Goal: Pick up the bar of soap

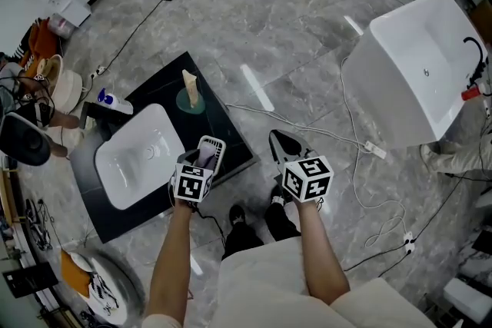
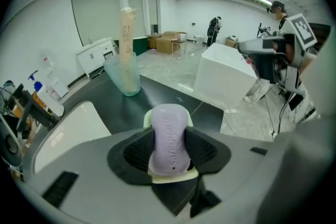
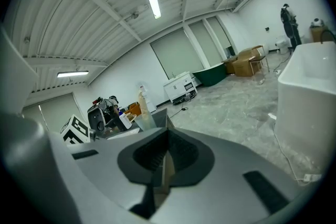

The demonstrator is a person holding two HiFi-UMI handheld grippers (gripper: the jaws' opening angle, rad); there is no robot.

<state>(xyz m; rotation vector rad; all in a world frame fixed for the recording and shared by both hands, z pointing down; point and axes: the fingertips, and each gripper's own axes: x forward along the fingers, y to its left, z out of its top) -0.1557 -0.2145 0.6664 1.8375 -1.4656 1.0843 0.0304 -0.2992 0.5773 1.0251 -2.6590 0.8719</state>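
Since the lilac bar sits squarely between its jaws, the left tool [image 2: 170, 151] is plainly gripping the bar of soap [image 2: 168, 131]. The bar stands on edge between the two dark ribbed pads [image 2: 135, 150], pinched on its broad faces. A pale green soap dish [image 2: 175, 176] shows just under and behind the bar; I cannot tell whether the jaws pinch it too or it only clings to the soap.

In the head view this tool hangs over the near edge of the black worktop [image 1: 231, 130], just beside the white basin [image 1: 134, 157]. The worktop surface looks to lie well below the bar, so I judge the soap to be off the surface, not resting on it.

The right tool [image 3: 165, 159] has its jaws pressed together with nothing between them. It points away across the room, apart from the worktop.

Farther back on the worktop stands a teal tumbler [image 2: 124, 75] with a tall pale stick upright in it, and a blue-capped bottle [image 1: 114, 99] lies at the far side of the basin. A large white tub [image 1: 415, 65] sits on the floor, well off to the right.

As I read it, the grasp is made and the lift looks begun. What is left is to raise the bar clearly away and perhaps shed the dish.
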